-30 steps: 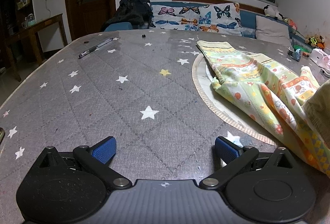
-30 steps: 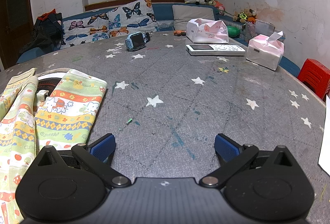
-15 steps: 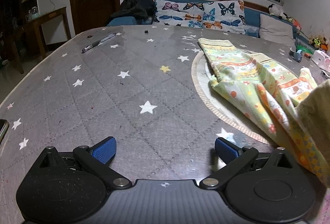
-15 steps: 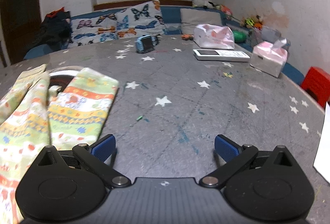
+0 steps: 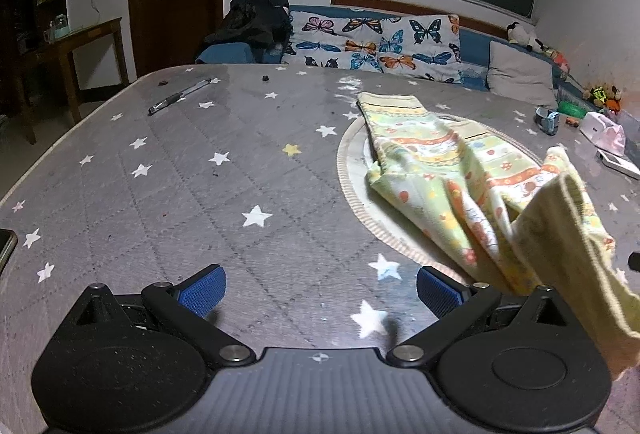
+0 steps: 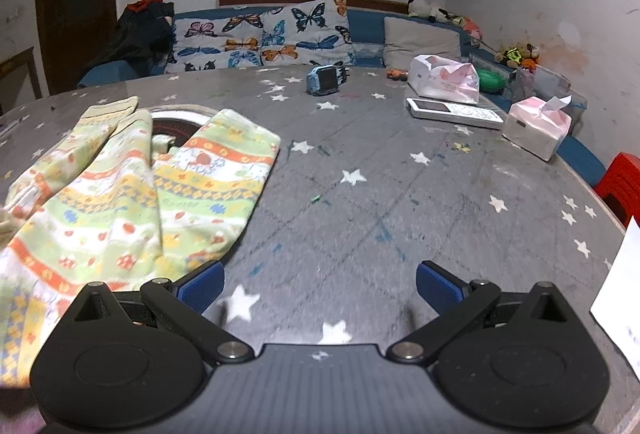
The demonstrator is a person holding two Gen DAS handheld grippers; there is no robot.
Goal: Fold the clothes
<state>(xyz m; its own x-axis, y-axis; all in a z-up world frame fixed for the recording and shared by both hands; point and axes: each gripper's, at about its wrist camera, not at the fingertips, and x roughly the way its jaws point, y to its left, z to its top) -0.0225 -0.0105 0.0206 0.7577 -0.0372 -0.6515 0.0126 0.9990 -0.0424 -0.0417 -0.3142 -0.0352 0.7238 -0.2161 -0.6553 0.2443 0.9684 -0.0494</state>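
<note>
A small pair of light green patterned trousers point(image 5: 460, 170) lies on the grey star-print table point(image 5: 200, 186), partly over a round mat point(image 5: 352, 190). Its near end rises off the table at the right edge of the left wrist view; what lifts it is out of sight. My left gripper point(image 5: 320, 290) is open and empty, left of the trousers. In the right wrist view the trousers point(image 6: 132, 190) lie at the left, two legs spread. My right gripper point(image 6: 320, 282) is open and empty, its left finger point(image 6: 200, 284) at the cloth's edge.
A pen point(image 5: 180, 96) lies at the far left of the table. A blue watch point(image 6: 326, 78), a pink bag point(image 6: 444, 78), a white remote point(image 6: 454, 110) and a tissue pack point(image 6: 536, 128) stand at the far right. A red stool point(image 6: 620, 182) is beyond the right edge. A paper sheet point(image 6: 620, 282) lies near right.
Both grippers have risen and tilted, showing more of the room. The near end of the trousers has lifted higher beside the left gripper. The trousers have come closer to the right gripper's left finger.
</note>
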